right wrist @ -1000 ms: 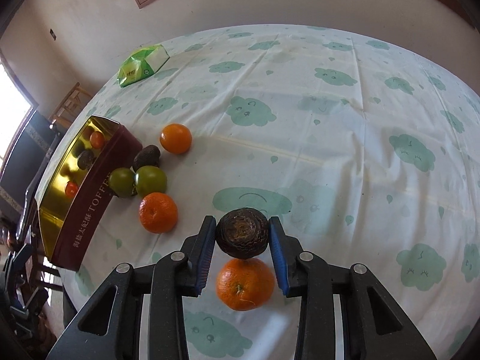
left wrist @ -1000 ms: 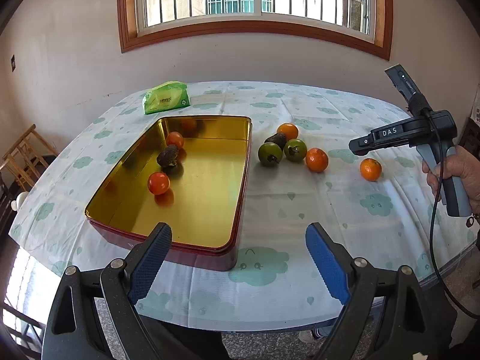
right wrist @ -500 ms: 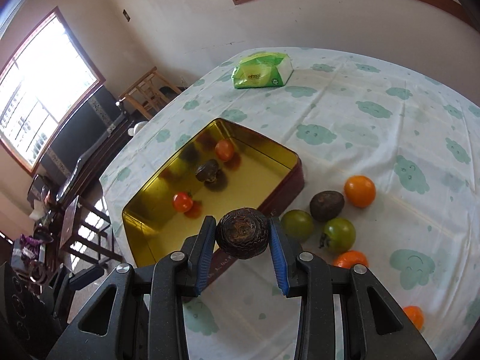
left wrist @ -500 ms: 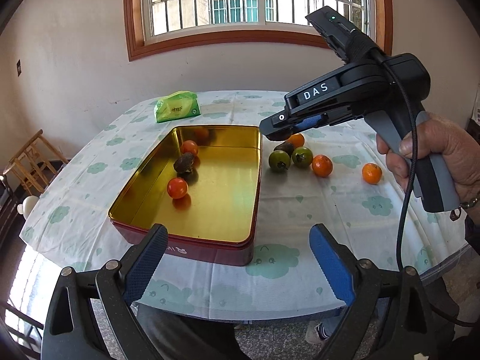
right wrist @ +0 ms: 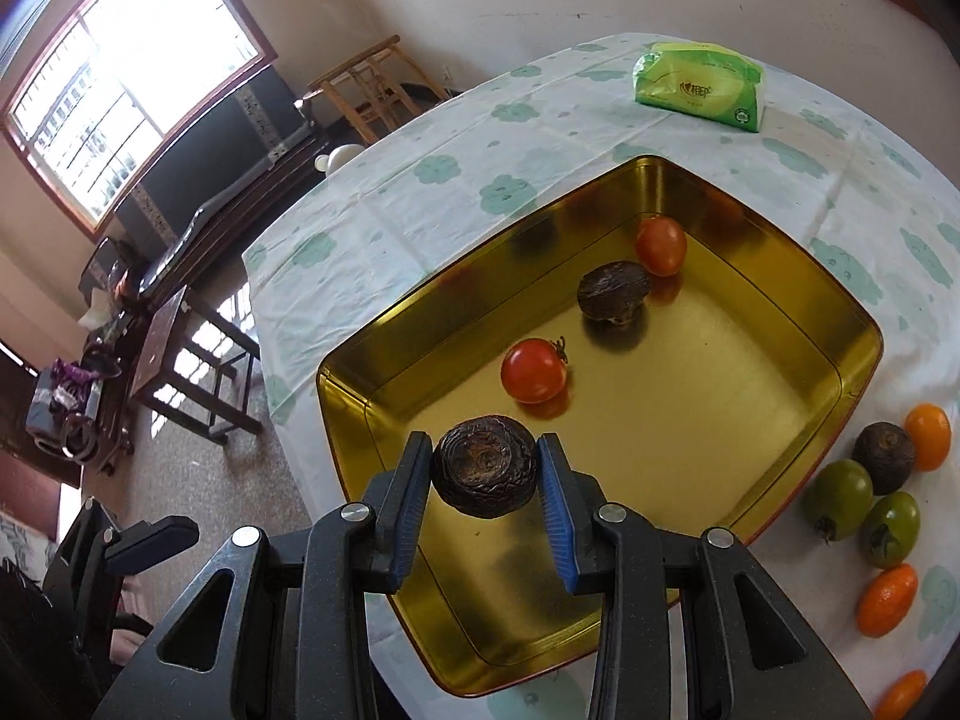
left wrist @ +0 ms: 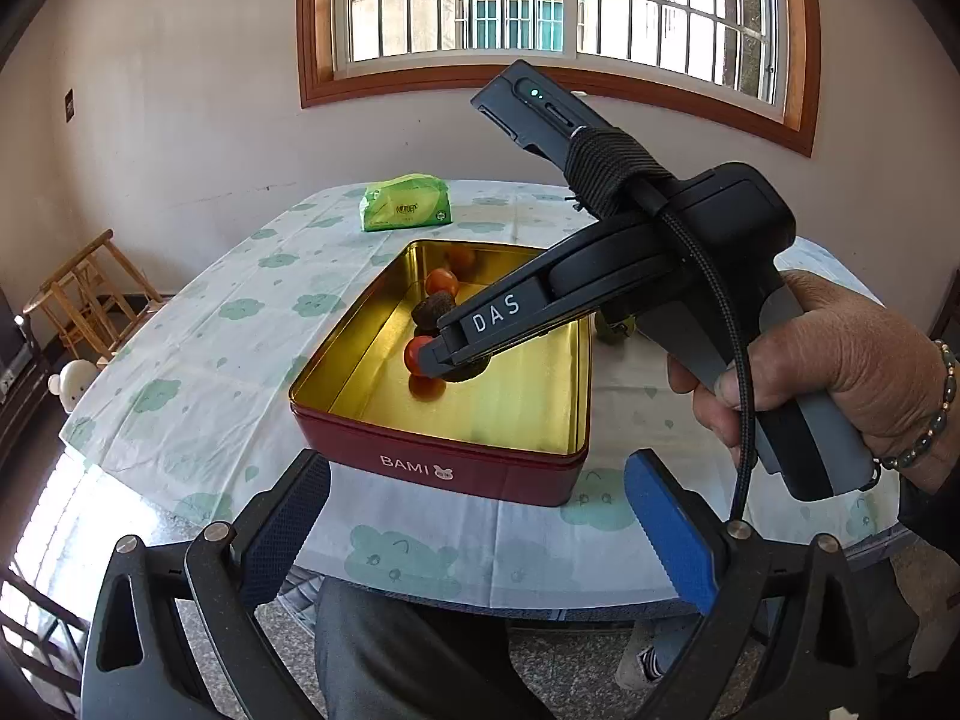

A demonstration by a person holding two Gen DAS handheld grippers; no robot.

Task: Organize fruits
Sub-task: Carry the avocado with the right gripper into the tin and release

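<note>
The right wrist view shows two red tomatoes (right wrist: 533, 371) (right wrist: 660, 245), two green tomatoes (right wrist: 837, 499) (right wrist: 891, 529), three dark wrinkled fruits (right wrist: 485, 466) (right wrist: 614, 291) (right wrist: 884, 457), three oranges (right wrist: 927, 429) (right wrist: 887, 599) (right wrist: 907, 693), one gold tin (right wrist: 708, 420), and one green tissue pack (right wrist: 699, 84).

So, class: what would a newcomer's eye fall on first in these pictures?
First, the right gripper clamping a dark wrinkled fruit above the gold tin. Next, two red tomatoes and another dark fruit inside the tin. The left gripper hangs open, empty, near the table's edge.
</note>
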